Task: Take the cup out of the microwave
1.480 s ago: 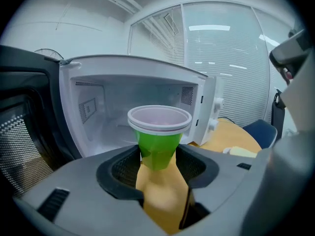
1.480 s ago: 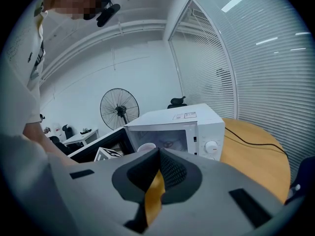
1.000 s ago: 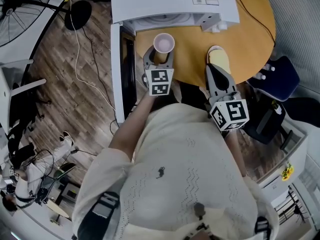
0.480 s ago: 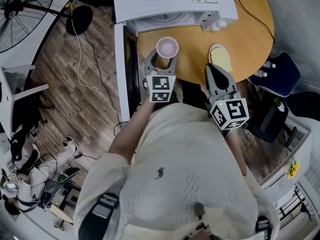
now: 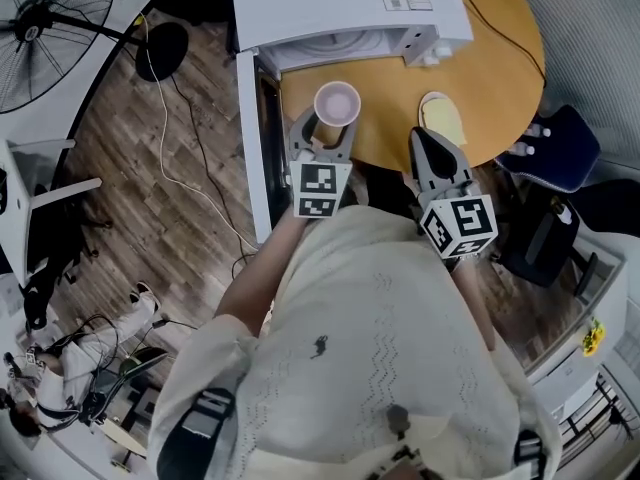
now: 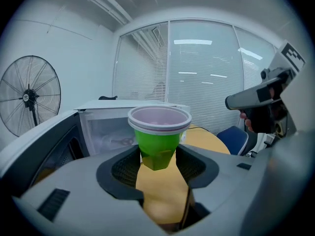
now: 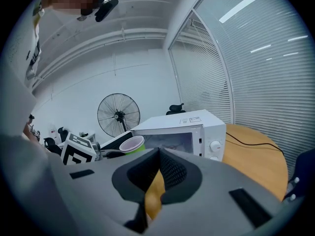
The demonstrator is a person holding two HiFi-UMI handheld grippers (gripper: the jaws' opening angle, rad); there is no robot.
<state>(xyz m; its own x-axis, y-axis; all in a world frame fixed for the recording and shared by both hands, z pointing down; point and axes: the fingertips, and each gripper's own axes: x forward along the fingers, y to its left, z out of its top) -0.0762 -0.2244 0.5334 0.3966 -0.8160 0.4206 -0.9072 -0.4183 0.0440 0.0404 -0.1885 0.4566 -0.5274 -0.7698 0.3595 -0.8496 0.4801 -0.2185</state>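
Observation:
A green cup (image 5: 337, 103) with a pale rim hangs over the round wooden table (image 5: 500, 58), in front of the white microwave (image 5: 340, 3). My left gripper (image 5: 322, 130) is shut on its lower body. In the left gripper view the cup (image 6: 158, 137) stands upright between the pads of my left gripper (image 6: 157, 159), with the open microwave cavity (image 6: 106, 132) behind it. My right gripper (image 5: 428, 140) hovers to the right over the table edge, shut and holding nothing. In the right gripper view my right gripper (image 7: 156, 157) has its pads touching, and the cup (image 7: 132, 144) shows at the left.
The microwave door (image 5: 262, 153) hangs open on the left, over the floor. A pale yellow oval object (image 5: 441, 118) lies on the table by my right gripper. A dark blue chair (image 5: 560, 153) stands at the right, a fan (image 5: 40, 13) at the far left. A black cable (image 5: 505, 23) crosses the table.
My left gripper has lifted the cup and drawn it a little further from the microwave's front. The right gripper has hardly moved.

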